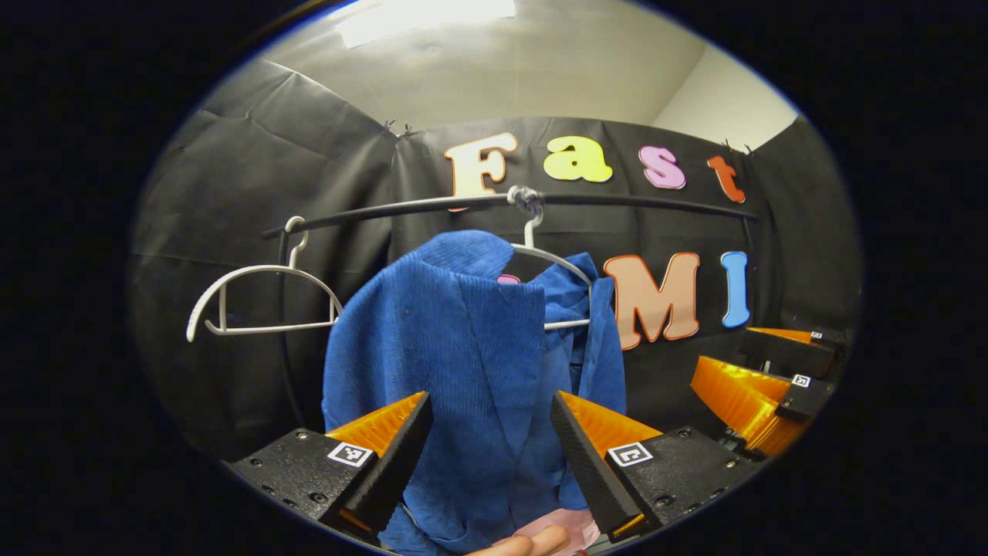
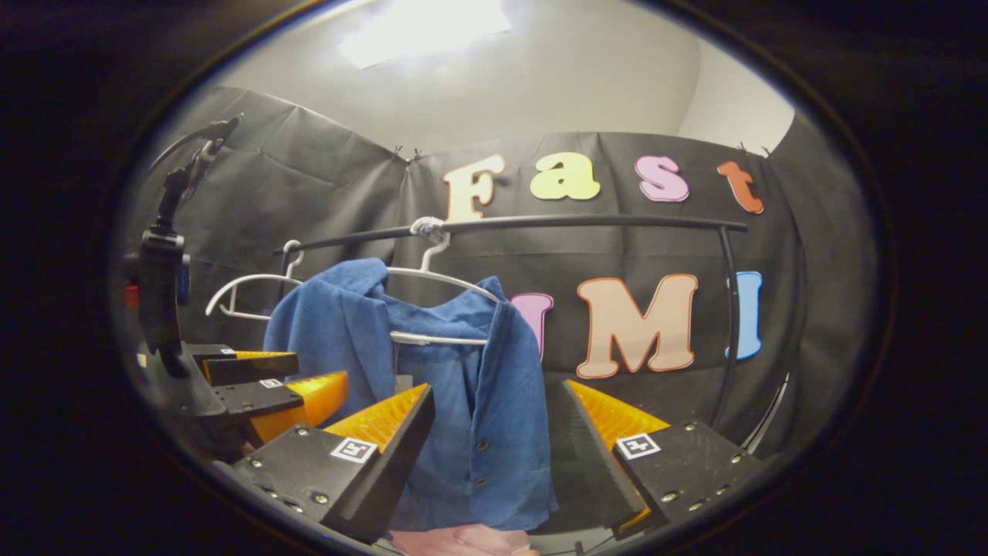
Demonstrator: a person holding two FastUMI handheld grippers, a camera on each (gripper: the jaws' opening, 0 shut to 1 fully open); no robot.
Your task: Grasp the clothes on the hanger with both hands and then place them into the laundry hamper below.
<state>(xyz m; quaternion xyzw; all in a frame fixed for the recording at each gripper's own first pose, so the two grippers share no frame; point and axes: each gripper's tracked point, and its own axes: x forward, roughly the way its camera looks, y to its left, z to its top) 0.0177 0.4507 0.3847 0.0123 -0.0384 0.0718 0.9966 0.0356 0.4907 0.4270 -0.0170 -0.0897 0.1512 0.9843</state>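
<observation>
Two white hangers are hanging on the black rail [image 1: 617, 202]: an empty hanger [image 1: 258, 297] off to one side, and the hanger [image 2: 432, 293] carrying the blue shirt [image 1: 471, 371], which is draping with its long axis vertical and its collar uppermost. I am holding the left gripper [image 1: 490, 444] and the right gripper [image 2: 494, 440] in front of the cloth, both with fingers spread wide and gripping nothing. My fingers are cutting off the shirt's lower hem, so I am struggling to make it out

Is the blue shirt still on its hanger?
Yes: the blue shirt drapes over the white hanger hooked on the rail.
</observation>
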